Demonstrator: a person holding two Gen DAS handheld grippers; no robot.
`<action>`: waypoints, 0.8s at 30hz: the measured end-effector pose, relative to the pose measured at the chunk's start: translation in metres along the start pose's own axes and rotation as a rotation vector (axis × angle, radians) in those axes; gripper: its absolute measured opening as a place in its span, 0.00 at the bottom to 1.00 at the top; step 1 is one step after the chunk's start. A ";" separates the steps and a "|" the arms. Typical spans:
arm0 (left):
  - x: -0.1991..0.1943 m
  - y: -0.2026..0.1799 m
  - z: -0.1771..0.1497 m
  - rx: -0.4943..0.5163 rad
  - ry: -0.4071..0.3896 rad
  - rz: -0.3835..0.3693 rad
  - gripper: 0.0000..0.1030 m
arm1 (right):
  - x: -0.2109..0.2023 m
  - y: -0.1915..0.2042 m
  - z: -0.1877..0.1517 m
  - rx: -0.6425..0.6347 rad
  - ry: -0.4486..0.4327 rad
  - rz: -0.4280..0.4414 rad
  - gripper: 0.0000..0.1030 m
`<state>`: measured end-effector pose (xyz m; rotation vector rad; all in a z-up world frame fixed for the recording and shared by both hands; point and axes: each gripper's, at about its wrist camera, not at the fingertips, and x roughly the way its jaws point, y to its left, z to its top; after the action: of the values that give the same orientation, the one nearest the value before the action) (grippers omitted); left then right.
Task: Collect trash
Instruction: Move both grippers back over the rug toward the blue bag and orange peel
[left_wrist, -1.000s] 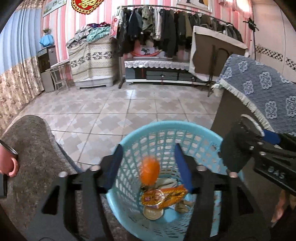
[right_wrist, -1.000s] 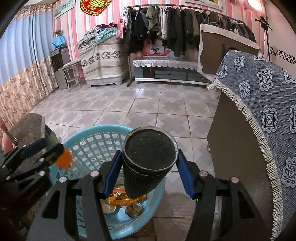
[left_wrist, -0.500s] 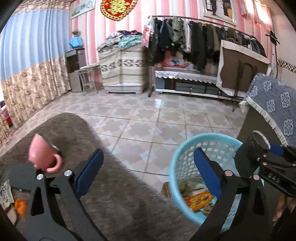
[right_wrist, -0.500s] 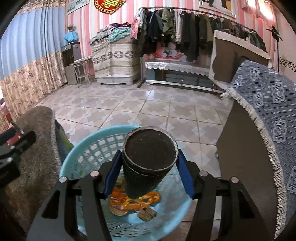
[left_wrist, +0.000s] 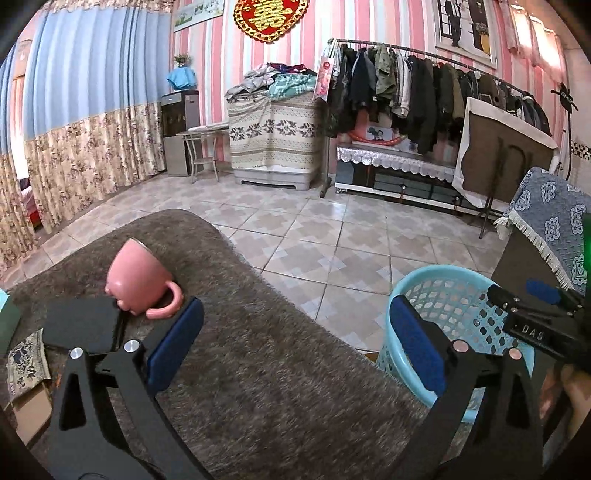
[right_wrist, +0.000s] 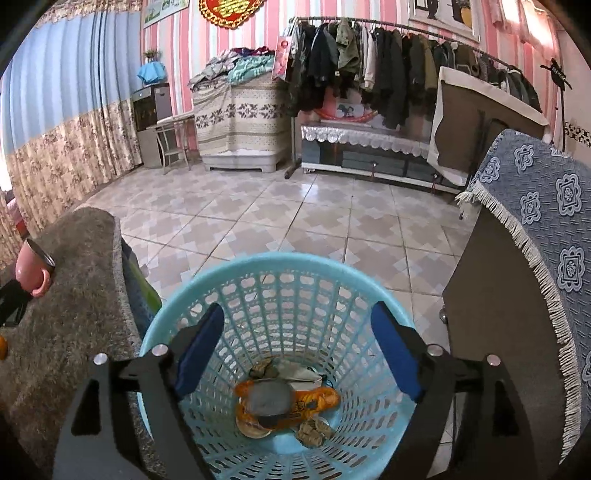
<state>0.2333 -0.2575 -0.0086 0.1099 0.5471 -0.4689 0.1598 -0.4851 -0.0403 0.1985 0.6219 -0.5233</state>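
The light blue plastic basket (right_wrist: 258, 266) stands on the tiled floor beside the grey furry tabletop (right_wrist: 74, 302). My right gripper (right_wrist: 297, 350) hangs over its mouth with its jaws opening and nothing between them. Down in the basket a dark cup (right_wrist: 267, 400), blurred, lies on an orange wrapper (right_wrist: 321, 398) with other scraps. My left gripper (left_wrist: 295, 347) is open and empty over the grey furry tabletop (left_wrist: 258, 369). The basket (left_wrist: 443, 295) shows at its right, with the right gripper's body (left_wrist: 532, 328) above it.
A pink mug (left_wrist: 138, 280) lies on its side on the tabletop beside a flat black object (left_wrist: 81, 326). A patterned cloth (left_wrist: 27, 354) lies at the left edge. A cabinet with a blue fringed cover (right_wrist: 535, 229) stands right of the basket. Tiled floor (right_wrist: 277, 221) stretches beyond.
The right gripper's jaws parted and the dark cup dropped into the basket. The left gripper let an orange piece fall in, opened wide and swung left over the tabletop.
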 end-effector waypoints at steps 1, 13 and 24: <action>-0.003 0.003 0.000 -0.003 -0.004 0.002 0.95 | -0.002 0.000 0.000 0.001 -0.007 0.002 0.86; -0.043 0.057 -0.012 -0.084 -0.047 0.077 0.95 | -0.024 0.030 0.007 -0.076 -0.056 0.078 0.96; -0.078 0.117 -0.052 -0.101 -0.004 0.183 0.94 | -0.038 0.086 -0.004 -0.152 -0.037 0.244 0.96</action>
<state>0.2034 -0.1103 -0.0144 0.0613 0.5507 -0.2628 0.1766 -0.3952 -0.0191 0.1186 0.5891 -0.2426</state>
